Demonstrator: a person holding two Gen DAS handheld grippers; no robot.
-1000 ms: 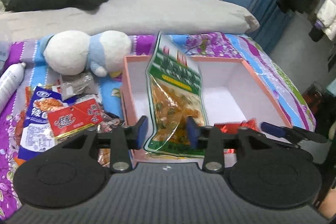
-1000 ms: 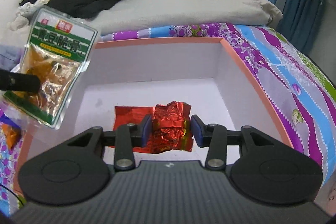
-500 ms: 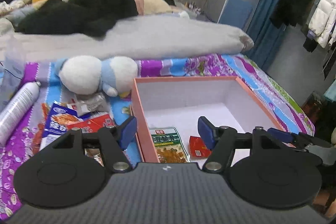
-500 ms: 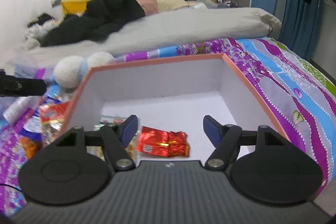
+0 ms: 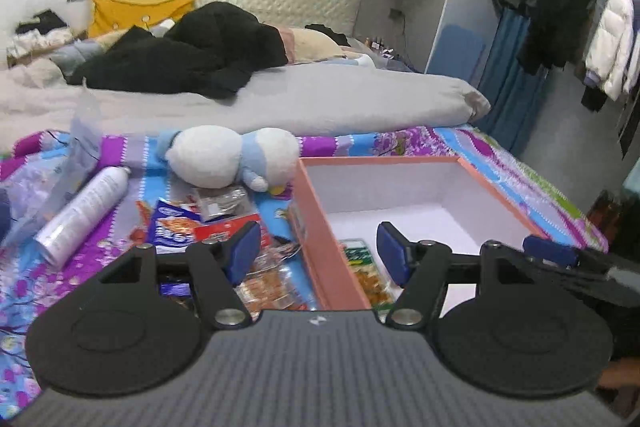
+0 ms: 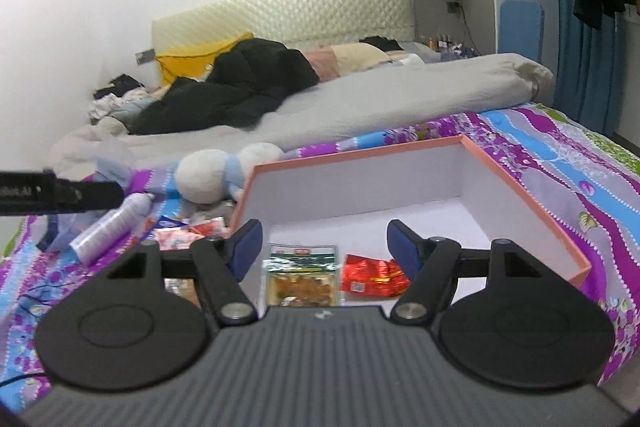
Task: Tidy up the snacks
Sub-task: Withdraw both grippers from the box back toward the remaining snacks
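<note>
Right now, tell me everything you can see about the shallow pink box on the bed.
The shallow pink box is a rectangular open-topped tray, apparently cardboard, salmon outside and white inside. It sits flat on the purple floral bedspread. A green-labelled clear snack packet and a crinkled red foil packet lie on its floor, side by side. A plush toy sits by its far left corner.

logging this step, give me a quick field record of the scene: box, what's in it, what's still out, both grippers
box: pink-rimmed white box on the floral bedsheet
in box: green snack packet, red foil packet, side by side
still out: snack packets left of the box, beside spray can and plush toy
left gripper: open, nothing held
right gripper: open, nothing held
</note>
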